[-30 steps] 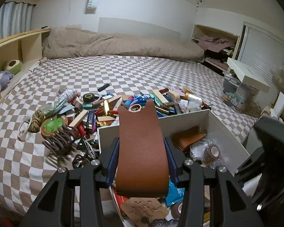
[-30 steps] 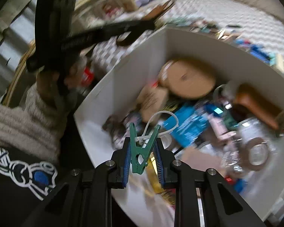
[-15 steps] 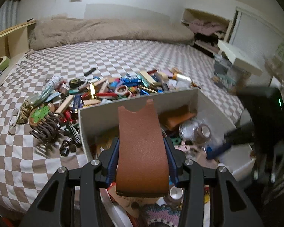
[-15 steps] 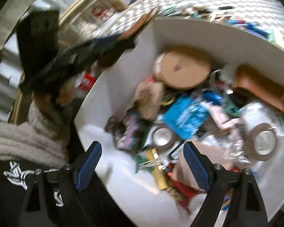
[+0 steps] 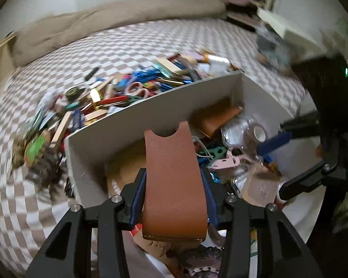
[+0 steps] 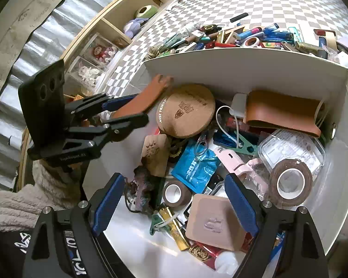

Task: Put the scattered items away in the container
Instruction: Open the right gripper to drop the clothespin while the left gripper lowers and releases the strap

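Note:
My left gripper (image 5: 174,194) is shut on a brown leather sleeve (image 5: 172,185) and holds it over the near left part of the white box (image 5: 150,113). In the right wrist view the sleeve (image 6: 141,99) reaches over the box's left wall (image 6: 243,67). My right gripper (image 6: 174,201) is open and empty above the box's contents. A green clip with a white tie (image 6: 160,222) lies in the box below it. A heap of scattered small items (image 5: 118,92) lies on the checkered bed beyond the box.
The box holds a round cork coaster (image 6: 185,111), a brown leather case (image 6: 283,113), tape rolls (image 6: 290,180), a blue packet (image 6: 194,169) and a pink block (image 6: 211,222). A wooden shelf (image 6: 118,23) runs along the bed's left side.
My right gripper opened and dropped the green clip into the box. My left gripper moved forward and down over the box with the leather sleeve still held.

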Demonstrator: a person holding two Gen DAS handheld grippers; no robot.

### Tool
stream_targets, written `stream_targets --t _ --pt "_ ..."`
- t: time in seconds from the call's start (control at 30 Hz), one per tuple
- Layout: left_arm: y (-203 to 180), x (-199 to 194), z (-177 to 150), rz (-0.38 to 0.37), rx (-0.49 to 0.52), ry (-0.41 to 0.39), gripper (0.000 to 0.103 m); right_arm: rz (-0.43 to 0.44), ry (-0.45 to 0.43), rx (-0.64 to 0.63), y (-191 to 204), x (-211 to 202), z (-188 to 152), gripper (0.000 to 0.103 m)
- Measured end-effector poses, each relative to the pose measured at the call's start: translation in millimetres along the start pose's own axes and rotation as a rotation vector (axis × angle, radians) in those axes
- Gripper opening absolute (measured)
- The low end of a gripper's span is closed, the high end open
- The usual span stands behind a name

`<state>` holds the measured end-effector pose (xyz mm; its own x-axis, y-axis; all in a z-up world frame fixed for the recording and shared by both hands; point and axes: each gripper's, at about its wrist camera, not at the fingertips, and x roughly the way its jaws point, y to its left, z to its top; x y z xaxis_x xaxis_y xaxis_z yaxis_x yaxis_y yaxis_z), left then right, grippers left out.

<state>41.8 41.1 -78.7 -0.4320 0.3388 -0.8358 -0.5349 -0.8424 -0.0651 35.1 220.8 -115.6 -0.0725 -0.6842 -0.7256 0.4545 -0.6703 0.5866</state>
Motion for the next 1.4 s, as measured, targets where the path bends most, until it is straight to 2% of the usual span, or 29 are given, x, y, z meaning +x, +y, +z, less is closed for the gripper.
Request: stream_targets --t 0.07,0.17,0.3,0.4,0.47,0.5,0.53,0.63,0.7,0.77,0.83,0.97,1.07,1.23,1.33,1.4 --pt "-7 9 6 -0.013 0.071 0.032 0.045 -0.001 -0.005 0.001 -1 -2 0 0.088" --pt "-18 27 13 0.008 0.166 0.085 0.045 -0.01 -0.014 0.009 -5 -4 2 0.088" --pt "-23 47 18 -0.001 0.238 0.143 0.045 -0.009 -0.028 0.013 -10 -7 4 0.088" --pt "-23 57 19 0.028 0.286 0.17 0.045 -0.009 -0.03 0.016 -14 -6 5 0.088" --pt "-19 62 19 0.065 0.293 0.184 0.054 -0.006 -0.028 0.018 -14 -6 5 0.088" --pt "-15 62 19 0.08 0.282 0.188 0.071 -0.001 -0.029 0.018 -15 -6 5 0.088" --pt "-11 60 20 0.093 0.269 0.186 0.083 0.002 -0.03 0.017 -14 -6 5 0.088" --pt "-10 53 20 0.151 0.302 0.166 0.091 -0.017 -0.035 0.002 -13 -5 6 0.088" --pt "-8 52 19 0.233 0.339 0.16 0.092 -0.015 -0.036 -0.002 -13 -6 6 0.088" --pt "-2 49 18 0.26 0.335 0.162 0.092 -0.01 -0.039 0.0 -13 -6 7 0.088" --pt "3 42 18 0.209 0.292 0.153 0.092 -0.015 -0.043 -0.003 -13 -7 7 0.088" --pt "2 27 19 -0.09 0.164 0.161 0.092 -0.011 -0.053 0.004 -14 -9 8 0.088" --pt "-6 27 15 -0.23 0.13 0.193 0.092 -0.012 -0.066 0.009 -16 -12 8 0.088" --pt "-25 36 11 -0.352 0.091 0.25 0.092 -0.007 -0.081 0.021 -18 -15 7 0.088" --pt "-31 50 9 -0.435 0.062 0.319 0.092 -0.004 -0.085 0.029 -20 -16 6 0.088" --pt "-34 56 4 -0.44 0.051 0.363 0.092 0.002 -0.086 0.033 -21 -16 7 0.088"
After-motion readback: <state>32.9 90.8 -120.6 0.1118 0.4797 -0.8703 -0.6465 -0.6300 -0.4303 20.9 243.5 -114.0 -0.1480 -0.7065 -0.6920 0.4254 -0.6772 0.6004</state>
